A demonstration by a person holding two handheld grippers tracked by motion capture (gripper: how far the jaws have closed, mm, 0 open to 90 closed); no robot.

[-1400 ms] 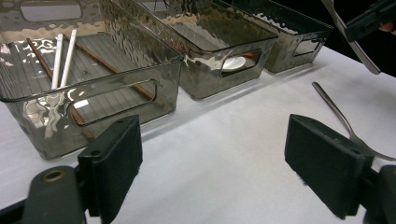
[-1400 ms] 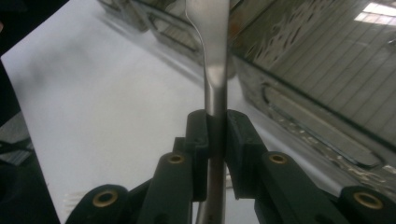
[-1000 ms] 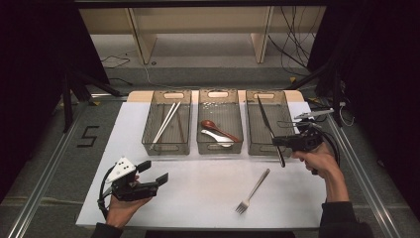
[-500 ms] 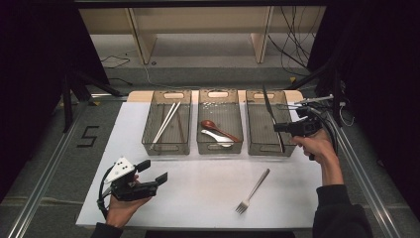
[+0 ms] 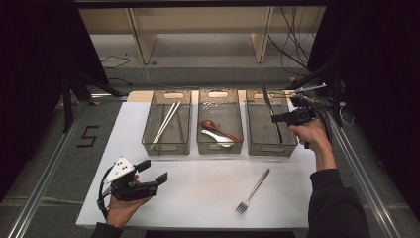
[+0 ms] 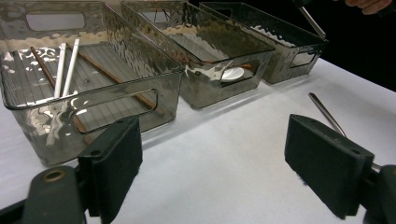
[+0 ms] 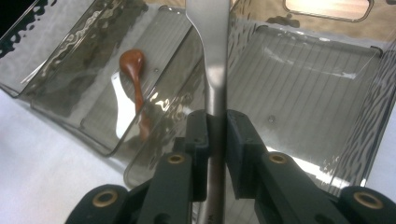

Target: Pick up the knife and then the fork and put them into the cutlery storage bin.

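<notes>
The right tongs (image 5: 275, 118) have moved from the table's near edge to above the right-hand bin (image 5: 270, 145), clenched on a metal utensil (image 7: 211, 56) (held upright over its floor). The left tongs (image 5: 154, 172) rest released near the table (image 5: 198, 198) front; a fork (image 5: 252, 192) lies nearby.

Black grippers, brass-coloured rivets on jaws, grey plate on left gripper (image 5: 151, 171), dark sleeves.
</notes>
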